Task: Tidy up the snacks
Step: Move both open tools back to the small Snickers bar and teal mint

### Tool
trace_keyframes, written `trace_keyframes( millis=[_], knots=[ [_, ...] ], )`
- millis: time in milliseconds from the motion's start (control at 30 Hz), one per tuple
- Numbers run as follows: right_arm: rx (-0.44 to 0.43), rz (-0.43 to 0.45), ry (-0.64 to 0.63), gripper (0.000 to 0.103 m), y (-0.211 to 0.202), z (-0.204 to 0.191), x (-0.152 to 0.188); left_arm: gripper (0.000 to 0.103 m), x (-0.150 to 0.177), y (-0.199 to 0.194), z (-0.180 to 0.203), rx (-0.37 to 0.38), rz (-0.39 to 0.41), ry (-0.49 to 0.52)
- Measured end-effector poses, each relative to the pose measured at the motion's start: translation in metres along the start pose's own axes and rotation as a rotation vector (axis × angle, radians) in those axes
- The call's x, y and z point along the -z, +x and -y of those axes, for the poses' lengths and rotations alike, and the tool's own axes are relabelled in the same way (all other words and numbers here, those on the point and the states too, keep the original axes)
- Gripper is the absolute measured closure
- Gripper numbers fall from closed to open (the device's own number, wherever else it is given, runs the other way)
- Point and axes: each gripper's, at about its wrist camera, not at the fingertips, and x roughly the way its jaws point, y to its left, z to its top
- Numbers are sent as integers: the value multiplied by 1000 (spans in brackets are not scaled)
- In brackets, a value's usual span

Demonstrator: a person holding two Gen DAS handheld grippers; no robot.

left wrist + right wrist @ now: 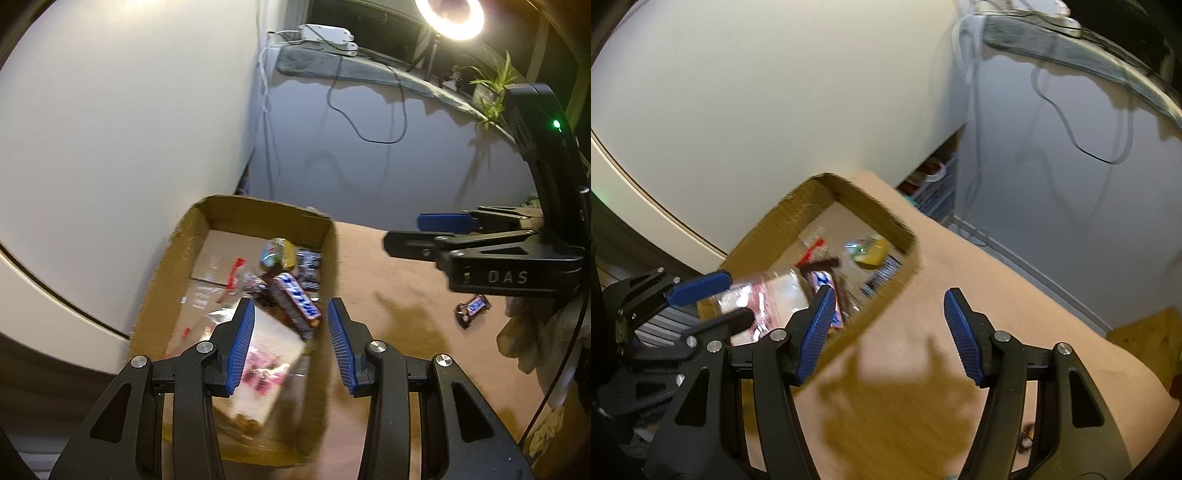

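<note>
An open cardboard box (266,208) (871,206) stands on the tan table (391,291) against a white wall. Inside lie a Snickers bar (295,299), a white packet with pink print (266,365), a yellow-green wrapped sweet (277,253) and a dark packet (308,269). My left gripper (289,303) (740,295) hangs open over the box's near right side, above the white packet, its pads touching nothing. Right of the box, my right gripper (890,291) (404,230) stands open over bare table. A small Snickers (472,308) lies on the table below the right gripper.
A lit ring light (448,16), a potted plant (491,88) and a white power strip (327,37) sit on a grey ledge behind. Black and white cables (369,136) hang down the grey wall. A lower wooden surface (1145,339) shows past the table's right edge.
</note>
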Motion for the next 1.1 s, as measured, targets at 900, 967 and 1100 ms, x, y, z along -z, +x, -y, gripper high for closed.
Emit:
trace_keyframes(
  millis=[900, 967, 1100],
  knots=[
    [73, -145, 130, 39, -36, 148, 122, 63, 95, 52, 163, 341, -299, 68],
    [54, -167, 102, 39, -26, 151, 120, 63, 100, 59, 169, 342, -314, 63],
    [-3, -183, 74, 39, -12, 153, 117, 63, 103, 70, 175, 336, -328, 36]
  ],
)
